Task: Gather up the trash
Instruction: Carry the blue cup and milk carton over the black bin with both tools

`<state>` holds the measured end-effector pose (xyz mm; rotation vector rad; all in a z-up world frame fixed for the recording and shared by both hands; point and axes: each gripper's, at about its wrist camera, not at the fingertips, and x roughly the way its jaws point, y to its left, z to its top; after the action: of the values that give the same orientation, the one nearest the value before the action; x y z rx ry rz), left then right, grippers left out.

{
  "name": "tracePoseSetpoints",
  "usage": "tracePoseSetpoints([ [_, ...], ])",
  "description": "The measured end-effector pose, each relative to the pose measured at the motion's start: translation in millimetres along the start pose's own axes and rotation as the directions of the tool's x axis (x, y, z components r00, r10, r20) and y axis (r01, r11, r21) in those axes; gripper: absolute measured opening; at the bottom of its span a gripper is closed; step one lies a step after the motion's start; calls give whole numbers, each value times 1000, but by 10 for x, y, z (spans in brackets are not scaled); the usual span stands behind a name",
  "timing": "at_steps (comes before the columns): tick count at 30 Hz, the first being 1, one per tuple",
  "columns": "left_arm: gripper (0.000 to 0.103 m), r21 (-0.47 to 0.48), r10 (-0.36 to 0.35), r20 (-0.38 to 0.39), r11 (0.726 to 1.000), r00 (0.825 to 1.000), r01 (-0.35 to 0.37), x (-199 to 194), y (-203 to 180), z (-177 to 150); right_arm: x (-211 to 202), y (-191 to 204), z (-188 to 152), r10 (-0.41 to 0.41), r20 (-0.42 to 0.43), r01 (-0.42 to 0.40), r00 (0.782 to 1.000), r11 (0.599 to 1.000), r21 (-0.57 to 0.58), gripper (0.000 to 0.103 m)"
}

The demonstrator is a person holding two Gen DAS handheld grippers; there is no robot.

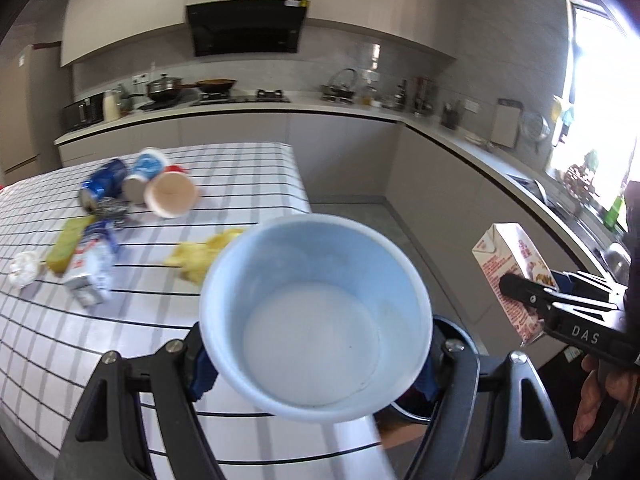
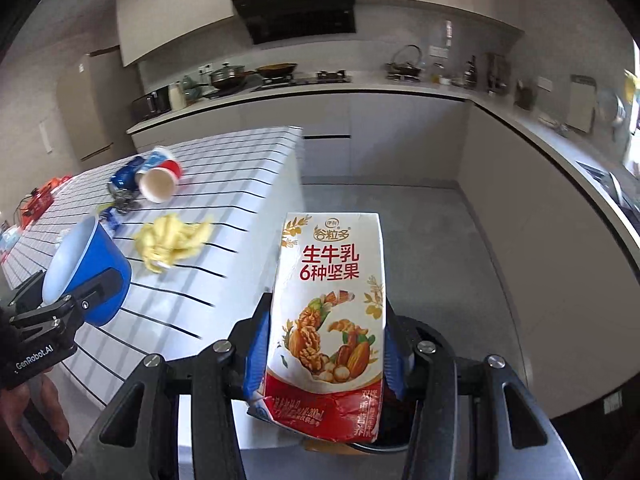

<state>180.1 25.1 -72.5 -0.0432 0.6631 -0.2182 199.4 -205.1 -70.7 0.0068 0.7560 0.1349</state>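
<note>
Paper cup (image 1: 316, 316), smooth and matt white inside, blue outside. Printed cardboard carton (image 2: 328, 320), slightly glossy, creased at the bottom edge. Matt black plastic on the left tool (image 1: 316, 364) and the right tool (image 2: 326, 360), with bright metal screws. Checked cloth over the desk (image 1: 48, 344), matt. Crumpled yellow wrapper (image 2: 172, 240). Shiny blue metal can (image 1: 102, 184). Smooth grey floor (image 2: 440, 248).
</note>
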Motion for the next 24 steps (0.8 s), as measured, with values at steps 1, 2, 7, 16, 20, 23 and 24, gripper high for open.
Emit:
tracePoseSetpoints([
  [1,77,5,-6,-3,1000,1000,6,20,-70,-5,-19,-114,-33,-8,-6,8,1000,1000,6,50],
  [2,77,12,-16,-9,1000,1000,16,57,-163,-13,-35,-203,-61,-14,-10,14,1000,1000,10,50],
  [7,77,34,-45,-40,998,998,46,243,-527,-73,-58,-601,-221,-26,-37,26,999,999,19,50],
  [16,77,48,-56,-119,997,991,62,656,-1080,-329,135,-1149,-473,11,-102,-13,995,1000,-17,50],
  [20,77,47,-55,-151,997,987,63,853,-1258,-468,354,-1275,-553,48,-137,-55,989,997,-49,50],
  [23,77,43,-54,-180,997,982,62,1024,-1351,-603,543,-1362,-618,79,-167,-91,983,993,-71,50],
  [24,77,42,-53,-186,997,981,62,1059,-1376,-632,588,-1381,-618,86,-175,-100,981,992,-75,50],
])
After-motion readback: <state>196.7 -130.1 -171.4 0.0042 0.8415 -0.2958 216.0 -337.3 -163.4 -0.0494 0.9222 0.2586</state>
